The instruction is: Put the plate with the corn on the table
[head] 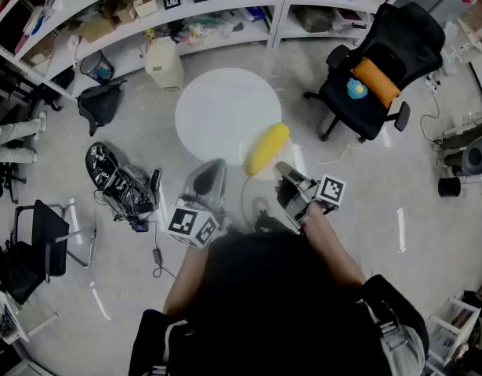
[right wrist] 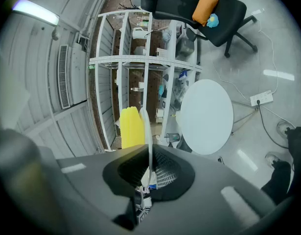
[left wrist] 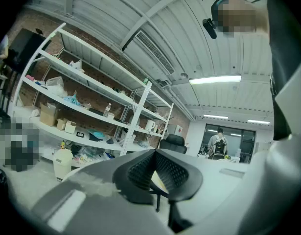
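Observation:
In the head view a yellow corn cob [head: 267, 148] lies on a pale plate [head: 292, 158], which hangs in the air over the near right edge of the round white table [head: 225, 108]. My right gripper [head: 286, 172] is shut on the plate's rim. In the right gripper view the plate [right wrist: 148, 131] shows edge-on between the pads, with the corn [right wrist: 131, 127] to its left and the table [right wrist: 207, 116] below and beyond. My left gripper [head: 212, 172] hangs near the table's front edge, jaws together and holding nothing; in its own view the left gripper [left wrist: 158, 166] points at shelves.
A black office chair [head: 378, 69] with an orange cushion stands right of the table. Shelving [head: 146, 14] runs along the back, with a white canister [head: 164, 63] and a black bag [head: 99, 104] on the floor before it. Cables and gear [head: 123, 186] lie at the left.

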{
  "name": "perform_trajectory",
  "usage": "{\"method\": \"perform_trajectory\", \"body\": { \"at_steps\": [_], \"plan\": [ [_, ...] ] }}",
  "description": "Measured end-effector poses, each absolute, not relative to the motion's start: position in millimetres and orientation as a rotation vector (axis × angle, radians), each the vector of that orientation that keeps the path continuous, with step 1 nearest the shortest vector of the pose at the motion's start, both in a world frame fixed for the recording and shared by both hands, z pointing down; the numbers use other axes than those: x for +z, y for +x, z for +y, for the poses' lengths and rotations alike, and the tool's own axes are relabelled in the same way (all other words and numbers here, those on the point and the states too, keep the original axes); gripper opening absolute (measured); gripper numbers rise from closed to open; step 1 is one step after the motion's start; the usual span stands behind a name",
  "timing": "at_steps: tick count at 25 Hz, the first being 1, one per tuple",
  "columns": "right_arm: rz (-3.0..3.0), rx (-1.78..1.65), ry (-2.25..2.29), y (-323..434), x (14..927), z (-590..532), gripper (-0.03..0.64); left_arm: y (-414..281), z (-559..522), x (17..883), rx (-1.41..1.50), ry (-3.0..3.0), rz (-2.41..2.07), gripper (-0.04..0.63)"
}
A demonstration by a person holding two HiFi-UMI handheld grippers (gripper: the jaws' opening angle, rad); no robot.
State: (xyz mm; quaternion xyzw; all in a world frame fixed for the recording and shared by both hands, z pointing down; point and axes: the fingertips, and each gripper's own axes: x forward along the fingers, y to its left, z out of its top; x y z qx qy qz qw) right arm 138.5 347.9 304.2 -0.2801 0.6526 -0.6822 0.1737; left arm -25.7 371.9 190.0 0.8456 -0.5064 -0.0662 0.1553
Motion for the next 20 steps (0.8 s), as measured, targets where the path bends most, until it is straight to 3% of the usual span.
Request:
{"method": "perform_trajectory", "body": {
  "at_steps": [20],
  "plan": [
    [1.815,-1.934,-0.8,152.4,303.5,345.1,0.032,-17.2,371.6,191.1,-0.186,2.417,-1.443,0.003]
  ]
}}
